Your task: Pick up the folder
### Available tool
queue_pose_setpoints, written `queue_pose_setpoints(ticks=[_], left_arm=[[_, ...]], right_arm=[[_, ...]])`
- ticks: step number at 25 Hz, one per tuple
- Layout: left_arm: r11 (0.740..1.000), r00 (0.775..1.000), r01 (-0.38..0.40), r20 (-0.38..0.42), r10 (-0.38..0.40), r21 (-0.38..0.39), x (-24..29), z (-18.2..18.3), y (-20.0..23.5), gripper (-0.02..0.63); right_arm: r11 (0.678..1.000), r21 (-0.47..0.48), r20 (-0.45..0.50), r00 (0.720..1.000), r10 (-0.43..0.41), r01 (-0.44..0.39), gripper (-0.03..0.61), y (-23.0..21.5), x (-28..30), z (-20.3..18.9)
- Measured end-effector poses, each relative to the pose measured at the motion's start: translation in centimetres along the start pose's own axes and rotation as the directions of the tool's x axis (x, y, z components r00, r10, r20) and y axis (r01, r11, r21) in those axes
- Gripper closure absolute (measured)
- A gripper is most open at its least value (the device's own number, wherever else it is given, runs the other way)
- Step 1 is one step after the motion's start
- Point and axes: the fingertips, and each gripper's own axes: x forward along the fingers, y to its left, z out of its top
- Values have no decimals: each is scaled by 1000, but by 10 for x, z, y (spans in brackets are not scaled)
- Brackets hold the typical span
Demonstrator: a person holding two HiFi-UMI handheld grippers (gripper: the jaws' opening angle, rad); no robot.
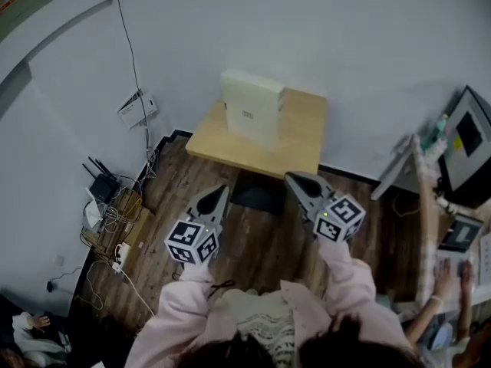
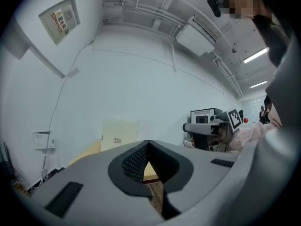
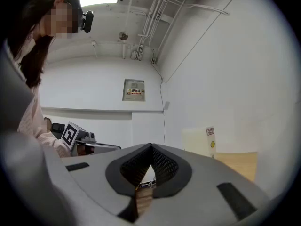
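The head view shows the folder (image 1: pixel 253 107) upright at the rear of the desk (image 1: pixel 303 140); only the right gripper view shows its spine label (a yellow dot). Left gripper (image 1: pixel 220 194) and right gripper (image 1: pixel 297 180) are held level, short of the desk, jaws closed and empty.

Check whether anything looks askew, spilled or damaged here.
Nothing serious. The folder stands upright on the table. The left gripper and right gripper are shut and empty, short of it. Only a wall sheet hangs tilted, above tangled cables on the floor.
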Motion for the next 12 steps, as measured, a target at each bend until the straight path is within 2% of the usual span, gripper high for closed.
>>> queue_pose_setpoints(ticks=[12], left_arm=[[999, 999, -42, 4, 42, 16, 10, 1, 0, 617]], right_arm=[[999, 32, 7, 1000, -7, 6, 589, -22, -5, -1]])
